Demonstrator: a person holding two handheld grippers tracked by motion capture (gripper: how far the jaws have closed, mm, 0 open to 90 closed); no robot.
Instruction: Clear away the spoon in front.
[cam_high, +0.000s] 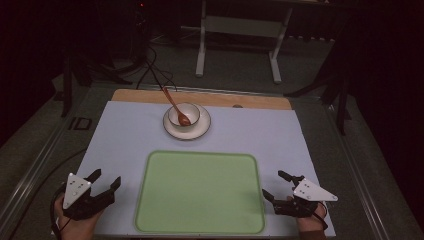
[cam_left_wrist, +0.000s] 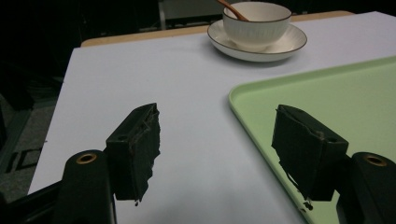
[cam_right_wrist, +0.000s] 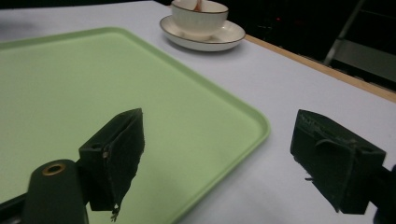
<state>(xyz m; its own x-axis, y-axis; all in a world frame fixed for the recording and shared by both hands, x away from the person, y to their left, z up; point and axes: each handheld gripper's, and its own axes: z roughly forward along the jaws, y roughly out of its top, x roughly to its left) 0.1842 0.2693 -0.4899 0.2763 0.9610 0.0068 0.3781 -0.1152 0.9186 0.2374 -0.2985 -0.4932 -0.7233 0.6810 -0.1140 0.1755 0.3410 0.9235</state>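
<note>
White sheeting covers the worktop (cam_high: 125, 135); left claw (cam_high: 106, 184) and right claw (cam_high: 276, 186) both stand apart, gripping nothing; green tray (cam_high: 200, 192) lies between them; bowl (cam_high: 184, 114) with spoon (cam_high: 176, 104) on saucer (cam_high: 186, 129) sits well ahead.

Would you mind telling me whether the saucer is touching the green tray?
Apart. The left gripper view shows a strip of bare white table between the saucer and the green tray.

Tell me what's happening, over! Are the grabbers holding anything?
Left gripper open, empty. Right gripper open, empty. Wooden spoon in bowl on saucer, far side. Green tray bare between grippers; nothing blocking.
</note>
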